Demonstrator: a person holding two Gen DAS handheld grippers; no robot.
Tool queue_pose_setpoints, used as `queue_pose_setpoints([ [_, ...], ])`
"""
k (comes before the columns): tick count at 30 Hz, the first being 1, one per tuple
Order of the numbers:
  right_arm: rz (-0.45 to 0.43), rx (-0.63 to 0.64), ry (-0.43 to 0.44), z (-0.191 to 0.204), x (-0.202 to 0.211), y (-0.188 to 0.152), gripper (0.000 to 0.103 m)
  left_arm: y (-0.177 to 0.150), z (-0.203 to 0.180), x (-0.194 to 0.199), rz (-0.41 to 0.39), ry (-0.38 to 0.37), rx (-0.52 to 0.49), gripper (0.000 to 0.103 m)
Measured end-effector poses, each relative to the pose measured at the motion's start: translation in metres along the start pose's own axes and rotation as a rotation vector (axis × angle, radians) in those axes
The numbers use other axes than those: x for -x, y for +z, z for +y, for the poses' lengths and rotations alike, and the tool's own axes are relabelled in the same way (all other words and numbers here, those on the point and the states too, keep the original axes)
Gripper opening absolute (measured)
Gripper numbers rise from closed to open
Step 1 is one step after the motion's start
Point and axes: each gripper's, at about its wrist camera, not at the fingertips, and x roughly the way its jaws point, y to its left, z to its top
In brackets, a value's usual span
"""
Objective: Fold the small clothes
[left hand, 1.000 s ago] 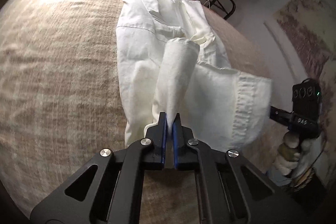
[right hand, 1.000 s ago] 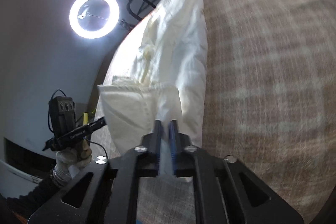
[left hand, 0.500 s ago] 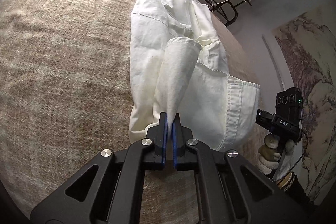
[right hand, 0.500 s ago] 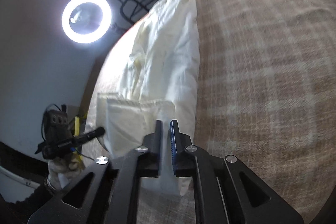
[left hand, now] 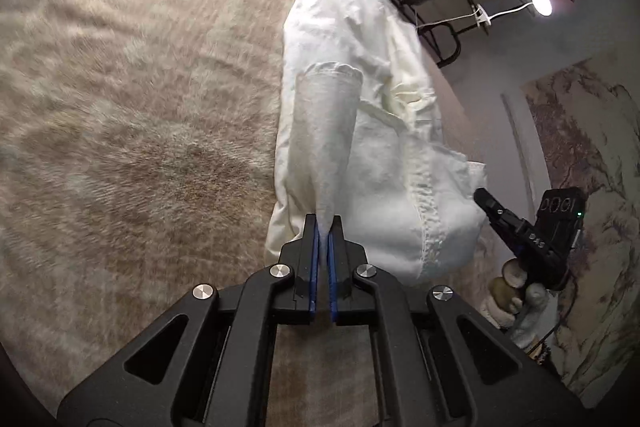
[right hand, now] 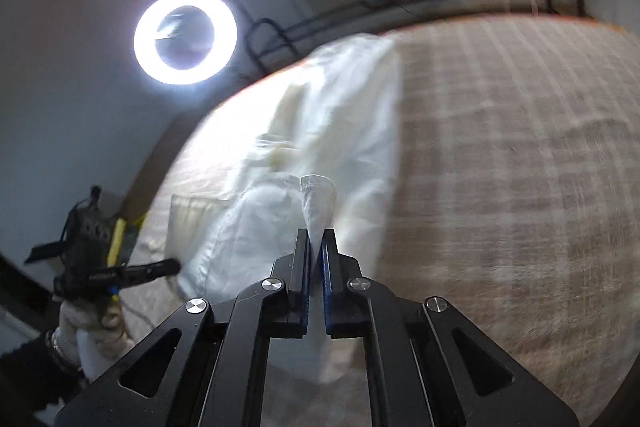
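A beige woven cloth (left hand: 132, 131) with a faint check covers the work surface and fills most of both views. On it lies a white garment (left hand: 352, 115), running from the upper middle of the left wrist view down to the lower middle, its far end at the cloth's edge; in the right wrist view it stretches from the upper middle down to the centre.

The left gripper (left hand: 324, 227) is clamped on a cone of the garment's fabric, the hemmed edge standing up just above its blue pads. The right gripper (right hand: 316, 239) has just been closing, and its jaws now pinch a narrow hemmed fold of the same garment, which rises between the fingers.

In the left wrist view the right gripper shows at the right edge, its tips at the garment's stitched hem, held by a gloved hand (left hand: 512, 291). In the right wrist view the left gripper sits at the lower left.

A ring light (right hand: 185, 37) glows in the upper left of the right view; a small lamp (left hand: 541, 3) shines in the upper right of the left view.
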Motion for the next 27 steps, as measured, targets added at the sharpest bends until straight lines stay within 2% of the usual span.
queue_pose_setpoints([
  [4,0.039,0.048,-0.088,-0.004,-0.025,-0.002,0.004,0.004,-0.007,-0.006,-0.023,0.05,-0.07,0.005],
  [8,0.047,0.036,-0.109,-0.012,-0.019,-0.001,0.005,0.004,-0.023,-0.001,-0.067,0.133,-0.158,0.01],
  [10,0.026,0.071,-0.154,-0.004,-0.009,0.001,0.007,0.005,-0.029,0.01,-0.108,0.184,-0.178,0.017],
  [11,0.01,0.094,-0.177,-0.001,-0.004,0.001,0.007,0.005,-0.031,0.015,-0.13,0.2,-0.184,0.017],
  [12,-0.005,0.108,-0.182,0.002,0.001,0.001,0.009,0.005,-0.034,0.022,-0.158,0.199,-0.195,0.017],
  [15,-0.032,0.153,-0.129,0.017,0.015,-0.001,0.009,0.001,-0.049,0.035,-0.206,0.186,-0.254,0.017],
  [19,-0.026,0.235,-0.11,0.044,0.01,-0.002,0.009,0.003,-0.068,0.024,-0.193,0.189,-0.326,0.017],
  [23,0.022,0.275,-0.046,0.057,-0.007,-0.004,0.009,0.009,-0.073,0.003,-0.151,0.2,-0.36,0.017],
  [27,0.087,0.314,-0.097,0.061,-0.033,-0.011,0.009,0.02,-0.057,-0.022,-0.105,0.266,-0.327,0.017],
])
